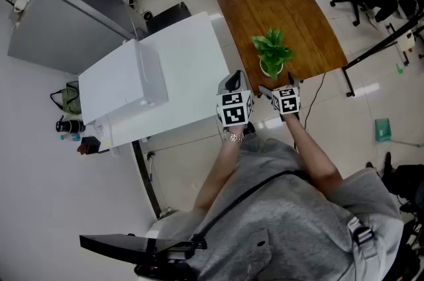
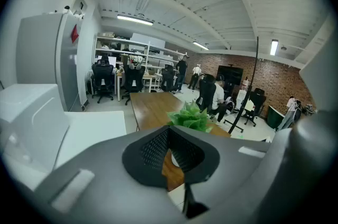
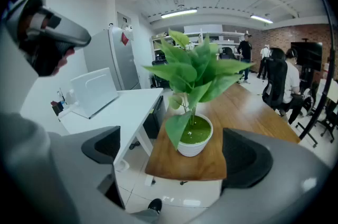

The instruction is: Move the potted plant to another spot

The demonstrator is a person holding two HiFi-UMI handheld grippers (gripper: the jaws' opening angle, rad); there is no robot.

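Open-plan office with a pale, glossy tiled floor (image 1: 344, 120) — a long wooden table (image 1: 278, 1) with rounded edges runs beside a matte white desk (image 1: 192, 67). At the table's near end stands the potted plant (image 1: 271, 54): broad green leaves in a small, smooth, round white pot (image 3: 194, 146). The right gripper (image 1: 278, 86) hovers just short of it, jaws spread wide, touching nothing. The left gripper (image 1: 232, 84), beside it, has its jaws together — empty.

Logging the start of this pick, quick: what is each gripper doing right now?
Left gripper: shut, holding nothing.
Right gripper: open wide, empty; the green leafy plant in its round white pot stands untouched ahead of its jaws.
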